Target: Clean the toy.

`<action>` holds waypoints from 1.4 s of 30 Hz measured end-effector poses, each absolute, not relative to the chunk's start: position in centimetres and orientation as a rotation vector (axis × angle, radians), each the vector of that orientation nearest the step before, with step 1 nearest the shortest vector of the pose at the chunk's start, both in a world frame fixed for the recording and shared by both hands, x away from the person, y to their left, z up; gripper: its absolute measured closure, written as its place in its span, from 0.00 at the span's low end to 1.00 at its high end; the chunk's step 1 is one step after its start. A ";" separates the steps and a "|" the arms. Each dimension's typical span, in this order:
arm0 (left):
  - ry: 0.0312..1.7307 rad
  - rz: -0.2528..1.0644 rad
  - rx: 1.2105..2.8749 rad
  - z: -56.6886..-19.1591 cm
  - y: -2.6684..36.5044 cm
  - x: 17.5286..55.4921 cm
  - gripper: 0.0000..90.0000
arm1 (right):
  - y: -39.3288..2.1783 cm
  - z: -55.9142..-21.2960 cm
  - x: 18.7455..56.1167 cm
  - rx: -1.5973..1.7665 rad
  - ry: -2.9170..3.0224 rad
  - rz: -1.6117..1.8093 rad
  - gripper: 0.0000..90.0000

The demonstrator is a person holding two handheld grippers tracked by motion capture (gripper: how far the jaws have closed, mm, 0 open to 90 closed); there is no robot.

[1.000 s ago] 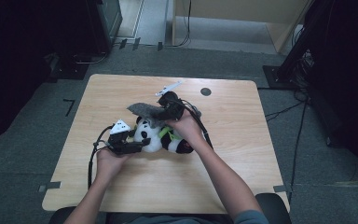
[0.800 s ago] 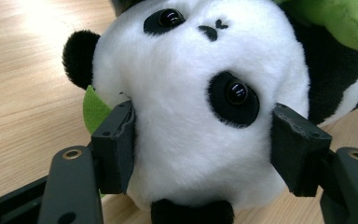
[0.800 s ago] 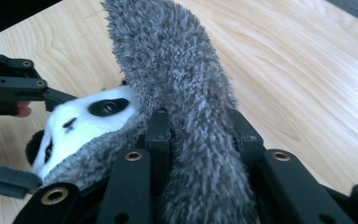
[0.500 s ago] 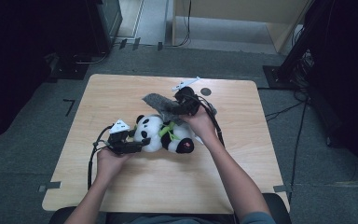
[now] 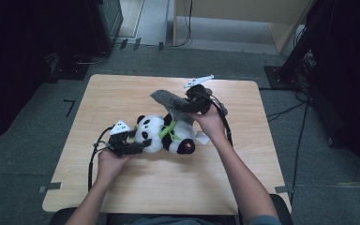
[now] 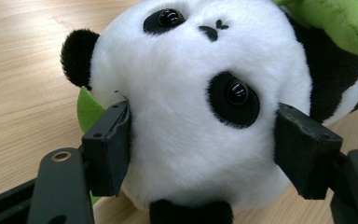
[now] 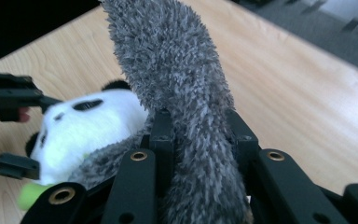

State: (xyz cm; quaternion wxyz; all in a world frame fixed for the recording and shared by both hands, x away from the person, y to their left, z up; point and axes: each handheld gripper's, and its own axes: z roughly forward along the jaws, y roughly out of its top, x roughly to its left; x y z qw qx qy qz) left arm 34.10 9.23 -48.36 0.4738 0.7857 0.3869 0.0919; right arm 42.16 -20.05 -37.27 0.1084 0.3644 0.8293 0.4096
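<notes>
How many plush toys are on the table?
2: a panda lying mid-table, its head between the left gripper's jaws, and a grey furry toy behind it, clamped by the right gripper.

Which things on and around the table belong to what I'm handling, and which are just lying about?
In use:
panda plush, its head between the left gripper jaws
grey furry piece, pinched in the right gripper

Lying about:
black dot on the table
cables on the floor

Black-and-white panda (image 5: 161,133), grey furry cloth (image 7: 177,79)
</notes>
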 end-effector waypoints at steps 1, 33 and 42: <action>0.944 0.228 1.924 -48.4 9.2 34.1 0.30 | -20.3 -36.9 42.0 1.063 2.422 1.216 0.78; 0.982 0.206 1.911 -48.4 9.2 34.2 0.31 | -24.9 -39.7 38.9 1.080 2.380 1.234 0.76; 0.970 0.207 1.910 -48.4 9.3 34.2 0.30 | -27.2 -41.0 38.6 1.166 2.336 1.276 0.78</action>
